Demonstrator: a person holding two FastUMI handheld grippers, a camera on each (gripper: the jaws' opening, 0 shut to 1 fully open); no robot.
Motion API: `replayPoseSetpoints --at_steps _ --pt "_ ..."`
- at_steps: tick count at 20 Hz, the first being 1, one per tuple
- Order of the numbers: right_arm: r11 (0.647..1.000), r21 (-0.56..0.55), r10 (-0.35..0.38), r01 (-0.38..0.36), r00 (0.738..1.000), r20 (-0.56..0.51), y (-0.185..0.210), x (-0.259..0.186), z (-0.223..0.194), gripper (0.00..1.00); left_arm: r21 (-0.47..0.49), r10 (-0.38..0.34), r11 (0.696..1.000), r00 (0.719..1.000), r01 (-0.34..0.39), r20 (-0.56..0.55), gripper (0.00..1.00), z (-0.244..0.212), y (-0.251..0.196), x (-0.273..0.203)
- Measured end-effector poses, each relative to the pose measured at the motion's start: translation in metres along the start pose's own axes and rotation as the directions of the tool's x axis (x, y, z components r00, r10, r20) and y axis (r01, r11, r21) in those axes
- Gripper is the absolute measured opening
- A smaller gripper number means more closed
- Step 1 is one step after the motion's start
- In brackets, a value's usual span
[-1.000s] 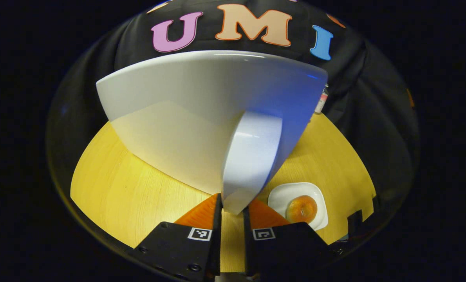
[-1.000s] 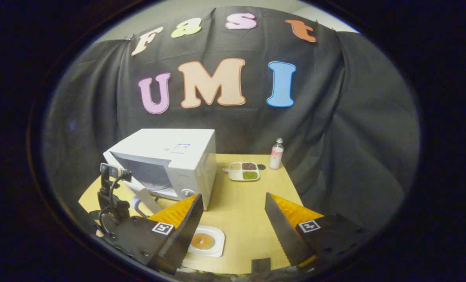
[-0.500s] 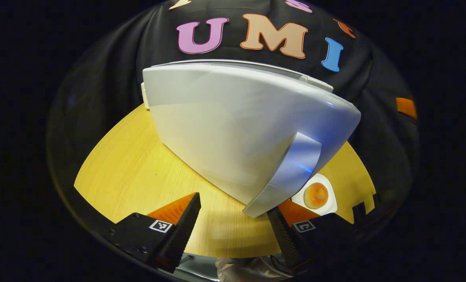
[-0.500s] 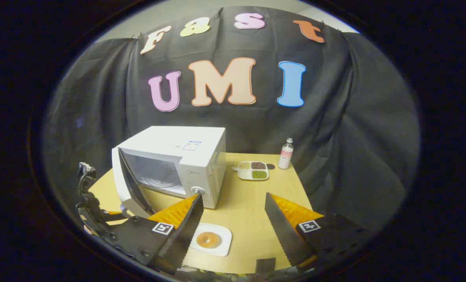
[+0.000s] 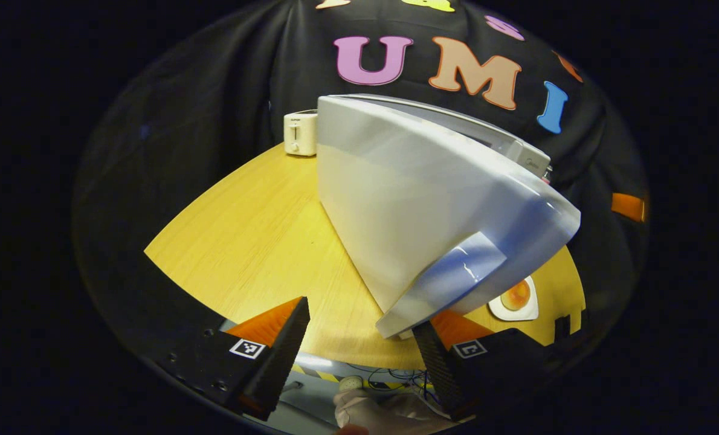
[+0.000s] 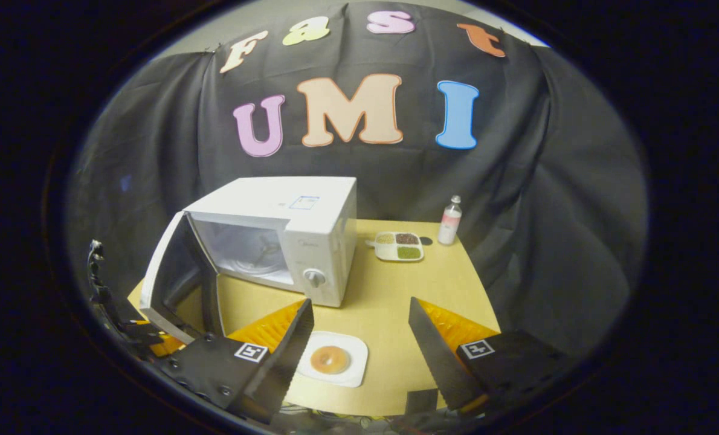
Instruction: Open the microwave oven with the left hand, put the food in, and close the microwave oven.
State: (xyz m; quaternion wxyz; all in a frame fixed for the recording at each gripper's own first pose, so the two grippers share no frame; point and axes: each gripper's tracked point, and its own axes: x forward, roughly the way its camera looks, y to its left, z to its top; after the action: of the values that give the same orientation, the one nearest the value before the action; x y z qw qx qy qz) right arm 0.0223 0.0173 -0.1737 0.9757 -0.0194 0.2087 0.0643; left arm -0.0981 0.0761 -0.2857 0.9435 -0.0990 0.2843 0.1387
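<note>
The white microwave stands on the wooden table with its door swung wide to the left and its cavity showing. In the left gripper view the door's outer face looms close. Its handle ends just beside the right finger of my left gripper, which is open and holds nothing. A donut lies on a white plate near the table's front edge, below and between the fingers of my open right gripper. Plate and donut also peek out past the door.
A sectioned tray of grains and a small bottle sit at the table's back right. A white toaster stands at the far edge behind the door. Cables and a hand show below the table's front edge.
My left gripper has opened and let go of the door handle, then drawn back. The door has swung wider open. The right gripper stays open, shifted slightly.
</note>
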Motion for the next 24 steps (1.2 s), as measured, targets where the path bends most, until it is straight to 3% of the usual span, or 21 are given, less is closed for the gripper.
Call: replayPoseSetpoints --at_steps 6,8,9,10,11,12,13,14,18,21,24 --pt "1.000 -0.009 0.001 -0.002 0.999 -0.051 0.024 0.007 -0.029 1.00 -0.078 0.029 0.996 1.000 -0.029 -0.005 0.97 -0.006 0.052 -0.016" --pt "1.000 0.001 -0.004 0.004 0.996 -0.088 0.032 0.013 -0.048 0.94 -0.121 0.022 0.992 1.000 -0.023 -0.012 0.97 -0.007 0.064 -0.015" --pt "1.000 0.002 -0.010 0.010 0.994 -0.105 0.035 0.016 -0.055 1.00 -0.141 0.017 0.990 1.000 -0.018 -0.013 0.97 -0.008 0.069 -0.015" --pt "1.000 0.003 -0.018 0.018 0.992 -0.122 0.037 0.020 -0.063 1.00 -0.156 0.012 0.988 1.000 -0.014 -0.014 0.97 -0.008 0.075 -0.016" --pt "1.000 0.003 -0.025 0.026 0.991 -0.135 0.039 0.025 -0.069 1.00 -0.165 0.008 0.986 1.000 -0.011 -0.015 0.97 -0.009 0.082 -0.017" --pt "0.999 0.003 -0.032 0.033 0.989 -0.146 0.042 0.027 -0.075 0.94 -0.167 0.005 0.986 1.000 -0.007 -0.015 0.98 -0.009 0.090 -0.019" --pt "0.999 0.005 -0.036 0.037 0.987 -0.157 0.044 0.031 -0.079 0.94 -0.167 -0.001 0.986 1.000 -0.001 -0.012 0.97 -0.008 0.096 -0.020" --pt "0.999 0.002 -0.040 0.041 0.984 -0.172 0.045 0.038 -0.086 1.00 -0.170 -0.010 0.985 1.000 0.007 -0.016 0.97 -0.008 0.101 -0.020" --pt "0.999 -0.038 -0.037 0.028 0.968 -0.249 0.049 0.055 -0.114 0.99 -0.177 -0.011 0.984 0.999 0.006 -0.031 1.00 -0.009 0.126 -0.027" --pt "0.999 -0.051 -0.021 0.005 0.949 -0.314 0.051 0.069 -0.134 1.00 -0.209 0.039 0.977 0.999 -0.045 -0.035 1.00 -0.011 0.150 -0.034" --pt "0.999 -0.027 0.021 -0.034 0.926 -0.377 0.056 0.081 -0.154 1.00 -0.233 0.171 0.957 0.985 -0.171 -0.021 0.99 -0.006 0.187 -0.049"
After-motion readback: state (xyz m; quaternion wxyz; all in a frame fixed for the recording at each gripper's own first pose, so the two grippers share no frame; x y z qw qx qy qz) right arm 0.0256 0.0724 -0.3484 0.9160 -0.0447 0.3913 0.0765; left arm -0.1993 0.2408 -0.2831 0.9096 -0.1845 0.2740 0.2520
